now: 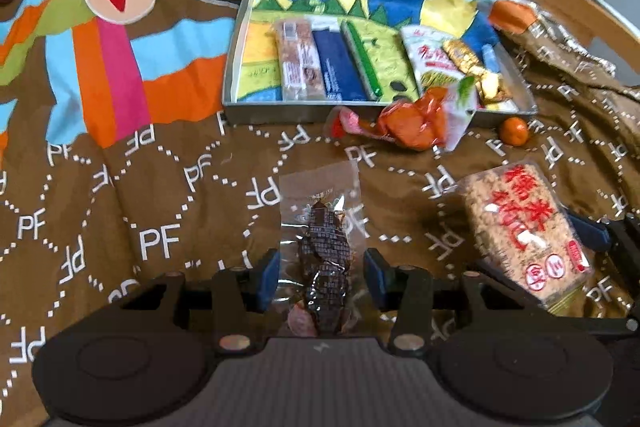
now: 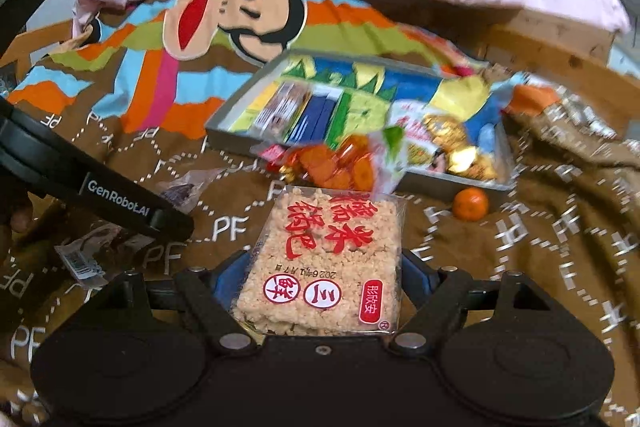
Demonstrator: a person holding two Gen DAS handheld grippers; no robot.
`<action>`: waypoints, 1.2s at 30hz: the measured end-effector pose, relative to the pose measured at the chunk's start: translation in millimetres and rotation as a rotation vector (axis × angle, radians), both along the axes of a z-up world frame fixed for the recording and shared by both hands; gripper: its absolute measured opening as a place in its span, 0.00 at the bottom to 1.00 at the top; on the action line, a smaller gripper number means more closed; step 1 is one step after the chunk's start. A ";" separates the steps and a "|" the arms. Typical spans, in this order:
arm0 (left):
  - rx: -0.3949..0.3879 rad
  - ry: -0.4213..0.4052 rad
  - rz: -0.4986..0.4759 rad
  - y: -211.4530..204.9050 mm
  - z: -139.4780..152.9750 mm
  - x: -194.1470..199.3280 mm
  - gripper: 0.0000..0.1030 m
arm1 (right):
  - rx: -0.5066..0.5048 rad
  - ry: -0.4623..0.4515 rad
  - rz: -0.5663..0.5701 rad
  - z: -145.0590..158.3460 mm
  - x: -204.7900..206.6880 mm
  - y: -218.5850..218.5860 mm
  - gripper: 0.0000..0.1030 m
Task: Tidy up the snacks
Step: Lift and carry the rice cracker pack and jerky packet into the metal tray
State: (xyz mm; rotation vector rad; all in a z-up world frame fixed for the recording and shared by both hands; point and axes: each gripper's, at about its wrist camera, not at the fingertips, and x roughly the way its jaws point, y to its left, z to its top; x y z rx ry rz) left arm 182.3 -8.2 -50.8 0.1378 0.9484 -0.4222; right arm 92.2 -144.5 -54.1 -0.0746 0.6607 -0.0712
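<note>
A clear packet of dark dried snack (image 1: 325, 259) is clamped between the blue pads of the left gripper (image 1: 322, 277), held above the brown bedspread (image 1: 160, 211). Further right, a square rice cracker pack (image 2: 320, 267) is gripped by the right gripper (image 2: 324, 287). Beyond both, a metal tray (image 1: 276, 113) filled with wrapped snacks is seen, with an orange candy bag (image 1: 416, 123) against its front edge and a small tangerine (image 1: 514, 131) just beside it.

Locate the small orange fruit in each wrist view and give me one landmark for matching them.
Left wrist: small orange fruit sits right of centre, on the brown cloth at the tin tray's near right corner.
Right wrist: small orange fruit sits right of centre, below the same corner.
Shared landmark: the tin tray.
</note>
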 end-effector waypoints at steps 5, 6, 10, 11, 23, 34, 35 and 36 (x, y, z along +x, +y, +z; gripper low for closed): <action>-0.069 -0.082 0.029 2.1 22.1 -16.2 0.48 | -0.024 -0.077 -0.024 18.2 -24.5 -11.9 0.78; -0.075 -0.099 0.033 1.1 25.9 -19.3 0.48 | -0.021 -0.090 -0.030 21.8 -27.8 -15.2 0.78; -0.069 -0.186 0.021 -5.7 39.8 -38.0 0.48 | 0.003 -0.129 -0.055 34.7 -34.7 -26.7 0.78; -0.073 -0.192 0.020 -7.7 42.3 -41.2 0.48 | 0.007 -0.142 -0.058 37.9 -34.9 -29.1 0.78; -0.067 -0.269 0.024 -34.2 66.2 -36.8 0.48 | 0.109 -0.236 -0.075 65.1 -32.0 -69.5 0.78; -0.124 -0.286 0.067 -67.4 79.1 19.7 0.48 | 0.119 -0.334 -0.067 74.1 7.0 -93.5 0.78; -0.131 -0.283 0.074 -70.7 79.2 26.2 0.48 | 0.121 -0.337 -0.072 73.5 12.3 -97.3 0.78; -0.138 -0.282 0.082 -74.4 79.4 33.3 0.48 | 0.121 -0.337 -0.075 72.6 17.5 -100.4 0.78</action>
